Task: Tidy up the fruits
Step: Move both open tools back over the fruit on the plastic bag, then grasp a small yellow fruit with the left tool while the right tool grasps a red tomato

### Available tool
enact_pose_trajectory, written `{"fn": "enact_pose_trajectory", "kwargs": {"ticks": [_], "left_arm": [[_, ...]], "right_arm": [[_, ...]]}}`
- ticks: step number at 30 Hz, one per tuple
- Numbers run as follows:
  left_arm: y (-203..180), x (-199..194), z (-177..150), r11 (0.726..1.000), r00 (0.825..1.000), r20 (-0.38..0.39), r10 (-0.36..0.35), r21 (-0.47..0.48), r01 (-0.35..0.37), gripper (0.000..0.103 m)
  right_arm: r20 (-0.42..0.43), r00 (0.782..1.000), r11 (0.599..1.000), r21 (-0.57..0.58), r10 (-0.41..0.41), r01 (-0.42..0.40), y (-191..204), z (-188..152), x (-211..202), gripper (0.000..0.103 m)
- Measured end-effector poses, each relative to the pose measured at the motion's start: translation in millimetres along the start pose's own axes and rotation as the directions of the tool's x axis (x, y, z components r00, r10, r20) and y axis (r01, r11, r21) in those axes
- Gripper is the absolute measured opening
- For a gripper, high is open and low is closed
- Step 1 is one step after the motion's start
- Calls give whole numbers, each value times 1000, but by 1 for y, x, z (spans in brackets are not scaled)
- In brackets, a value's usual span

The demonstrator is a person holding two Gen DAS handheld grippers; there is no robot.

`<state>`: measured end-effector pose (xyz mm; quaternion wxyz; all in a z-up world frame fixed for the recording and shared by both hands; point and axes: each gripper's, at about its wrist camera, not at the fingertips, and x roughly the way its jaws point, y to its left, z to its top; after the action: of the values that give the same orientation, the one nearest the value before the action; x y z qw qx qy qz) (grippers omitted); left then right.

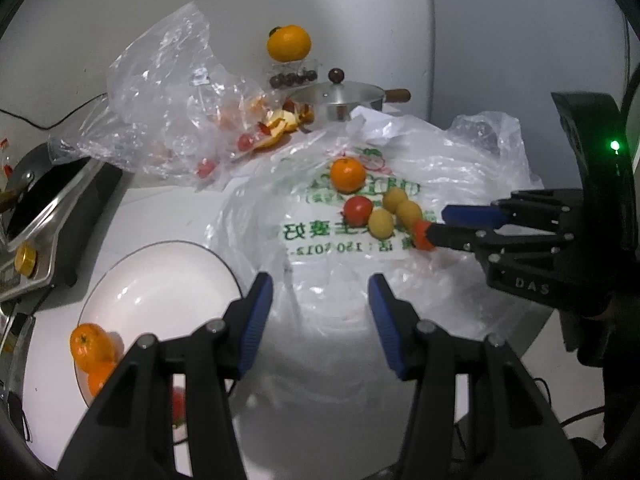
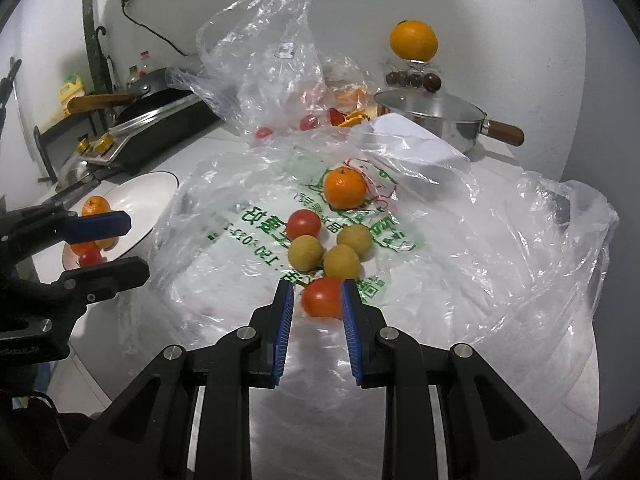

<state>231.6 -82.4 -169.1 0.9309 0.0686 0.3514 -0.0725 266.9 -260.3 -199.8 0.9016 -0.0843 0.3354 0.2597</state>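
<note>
A printed white plastic bag (image 2: 248,240) lies spread on the counter. On it sit a mandarin (image 2: 345,190), a tomato (image 2: 304,224) and three small yellow fruits (image 2: 306,253). My right gripper (image 2: 317,292) is shut on a second tomato (image 2: 322,298) just in front of them; the left wrist view shows it at the tips of the right gripper (image 1: 434,224). My left gripper (image 1: 320,296) hovers open over the bag with nothing between its fingers. To its left a white plate (image 1: 160,276) holds mandarins (image 1: 90,346) and a tomato (image 1: 178,404).
A lidded steel pot (image 1: 340,98) with a wooden handle stands at the back. Behind it an orange (image 1: 289,43) sits on a clear box. A crumpled clear bag (image 1: 172,92) holds peels and tomatoes. A stove (image 1: 48,208) stands at the left.
</note>
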Motion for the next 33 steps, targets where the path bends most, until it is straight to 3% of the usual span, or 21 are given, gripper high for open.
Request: {"fn": "enact_pose_trajectory", "kwargs": {"ticks": [20, 33], "left_arm": [[-13, 32, 17, 1000, 999, -30, 21, 12, -20, 51], [-31, 59, 32, 999, 999, -43, -17, 43, 19, 51]], "right_arm": [[-48, 998, 999, -19, 37, -38, -7, 0, 21, 30], [27, 999, 999, -19, 32, -31, -27, 5, -2, 30]]}}
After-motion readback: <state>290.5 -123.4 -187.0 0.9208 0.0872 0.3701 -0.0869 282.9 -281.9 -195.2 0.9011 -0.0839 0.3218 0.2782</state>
